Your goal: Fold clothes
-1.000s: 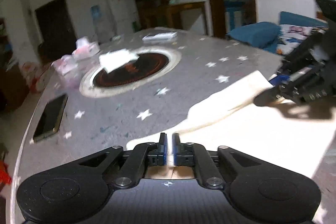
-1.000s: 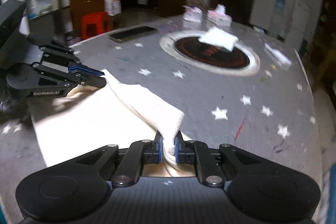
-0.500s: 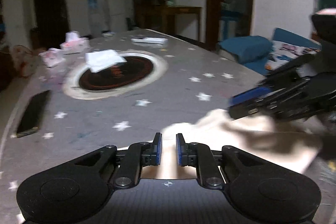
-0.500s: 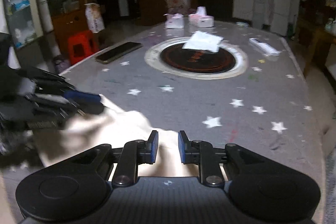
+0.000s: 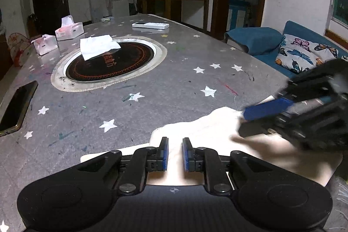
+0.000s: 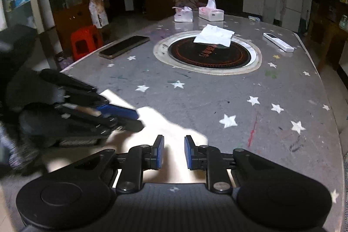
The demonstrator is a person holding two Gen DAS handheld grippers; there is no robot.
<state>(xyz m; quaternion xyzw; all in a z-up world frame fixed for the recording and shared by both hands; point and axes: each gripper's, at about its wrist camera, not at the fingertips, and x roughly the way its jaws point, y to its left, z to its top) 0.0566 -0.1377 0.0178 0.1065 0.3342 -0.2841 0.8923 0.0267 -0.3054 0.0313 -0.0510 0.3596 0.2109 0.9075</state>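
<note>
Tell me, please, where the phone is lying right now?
The phone lies flat at the table's left edge in the left wrist view, left of the round hob.

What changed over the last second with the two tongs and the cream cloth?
Both tongs, left and right, let go of the cream cloth; their jaws now stand apart. The cloth lies folded on the table. Phone, tissue boxes and remote stayed put.

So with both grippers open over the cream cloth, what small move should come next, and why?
Probably lower the left gripper onto the near edge of the cream cloth and close for the next fold. Both it and the right gripper stand open with nothing pinched, and the cloth lies released and rumpled on the table.
</note>
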